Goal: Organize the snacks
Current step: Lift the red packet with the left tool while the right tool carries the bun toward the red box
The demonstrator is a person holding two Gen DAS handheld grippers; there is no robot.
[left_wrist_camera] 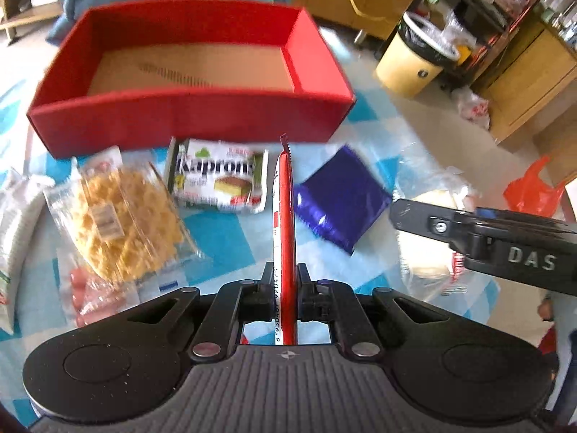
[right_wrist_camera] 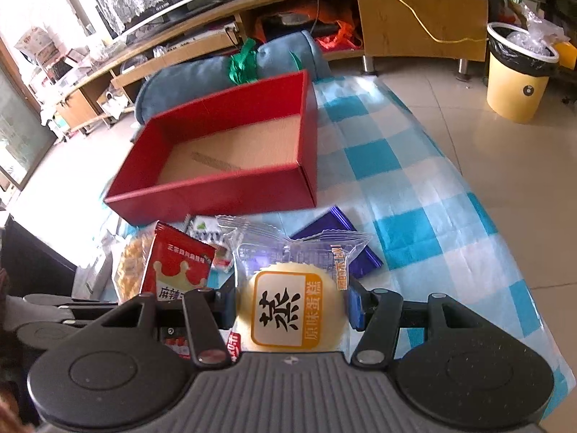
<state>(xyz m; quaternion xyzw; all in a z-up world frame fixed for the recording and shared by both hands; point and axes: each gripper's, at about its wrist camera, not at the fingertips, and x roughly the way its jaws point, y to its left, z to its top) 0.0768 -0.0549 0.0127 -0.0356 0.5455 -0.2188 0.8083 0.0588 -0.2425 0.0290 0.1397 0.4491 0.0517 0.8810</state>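
My left gripper (left_wrist_camera: 285, 281) is shut on a thin red snack packet (left_wrist_camera: 285, 216), held edge-on above the table. The same packet shows in the right wrist view (right_wrist_camera: 178, 267). My right gripper (right_wrist_camera: 292, 310) is shut on a steamed cake in a clear wrapper (right_wrist_camera: 292, 310). An open red box (left_wrist_camera: 187, 108) with a bare cardboard floor stands behind the snacks, also in the right wrist view (right_wrist_camera: 216, 195). On the cloth lie a Kaprone cake pack (left_wrist_camera: 216, 180), a yellow waffle pack (left_wrist_camera: 122, 216) and a purple packet (left_wrist_camera: 339, 198).
The table has a blue-and-white checked cloth (right_wrist_camera: 414, 198); its right edge drops to a tiled floor. A yellow bin (right_wrist_camera: 515, 83) stands on the floor at the right. A blue cushion (right_wrist_camera: 288, 57) lies behind the box. More wrapped snacks (left_wrist_camera: 90, 292) lie at the left.
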